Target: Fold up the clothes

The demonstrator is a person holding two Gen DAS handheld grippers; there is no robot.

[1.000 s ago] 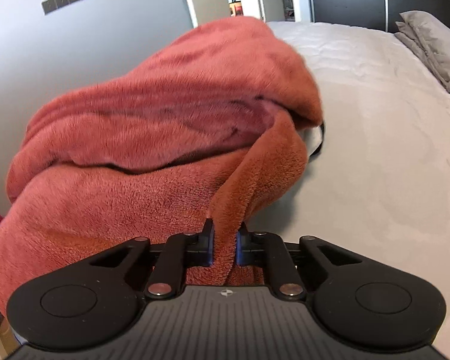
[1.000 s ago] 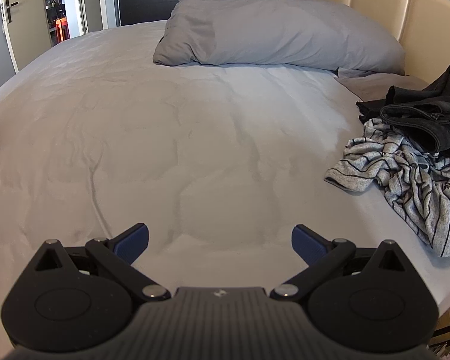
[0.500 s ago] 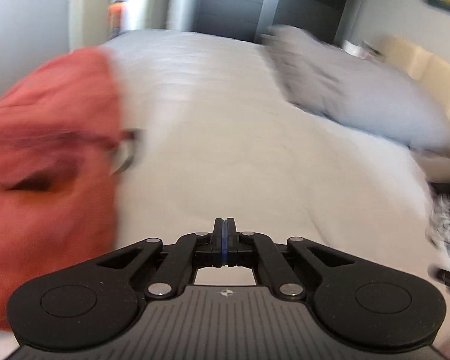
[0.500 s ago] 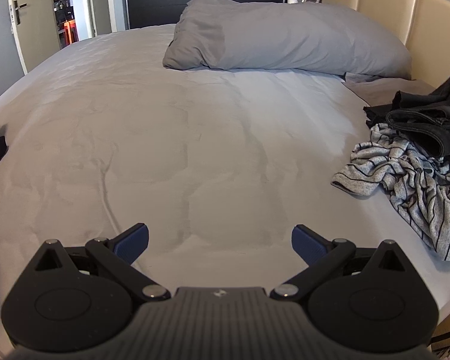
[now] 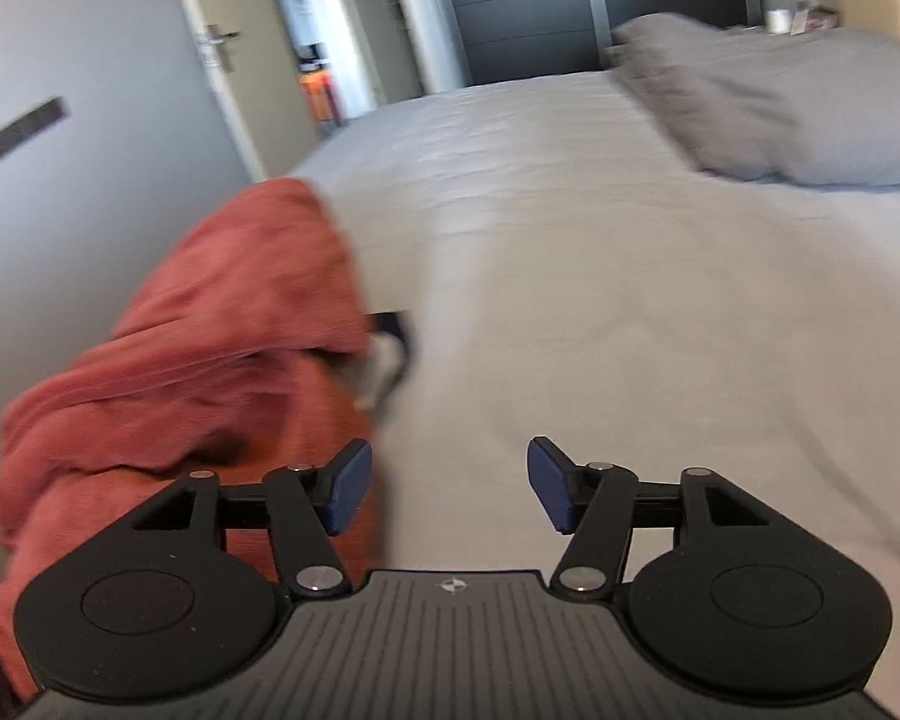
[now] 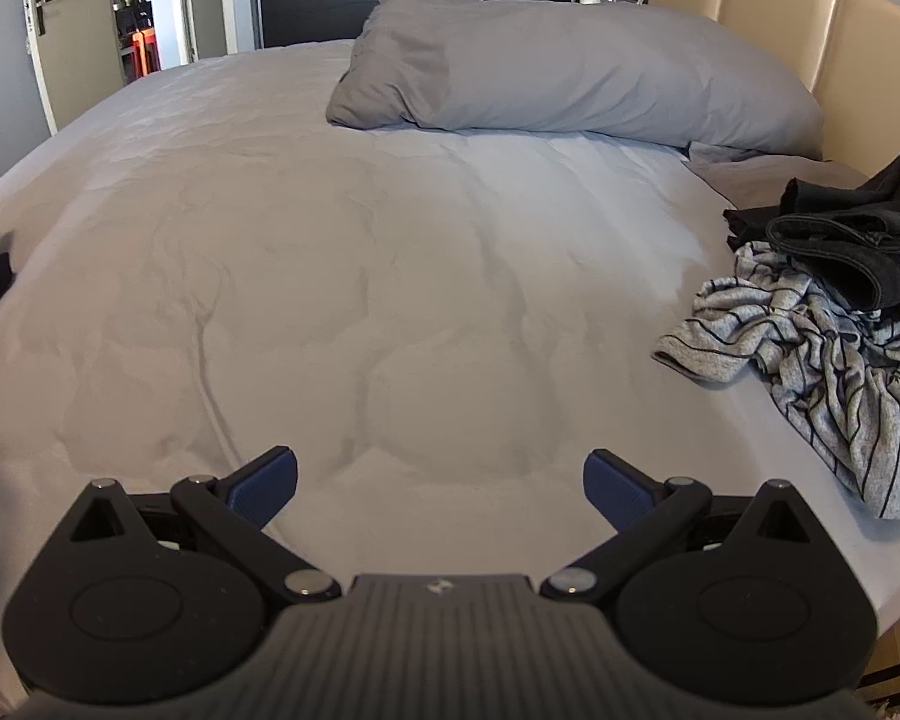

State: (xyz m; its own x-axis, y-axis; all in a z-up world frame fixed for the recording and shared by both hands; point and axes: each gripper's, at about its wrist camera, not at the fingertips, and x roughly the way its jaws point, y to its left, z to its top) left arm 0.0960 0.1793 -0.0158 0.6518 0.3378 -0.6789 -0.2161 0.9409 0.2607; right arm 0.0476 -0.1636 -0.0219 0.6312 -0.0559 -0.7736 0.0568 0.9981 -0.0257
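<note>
Downward, the left gripper (image 5: 444,489) is tilted over the bed (image 5: 570,300), its jaws opening on nothing. Beside it the red fleece (image 5: 210,348) is heaped, no long axis discernible. The right gripper (image 6: 441,483) is held spread wide, empty.

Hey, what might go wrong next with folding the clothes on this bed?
1. The rust-red fleece is bunched at the bed's edge and looks only loosely folded; it may slump or slide off.
2. The black garment lies on the striped grey top, so pulling one may drag the other.
3. The left gripper is opening with nothing between its fingers, and the right gripper is open and empty too.
</note>
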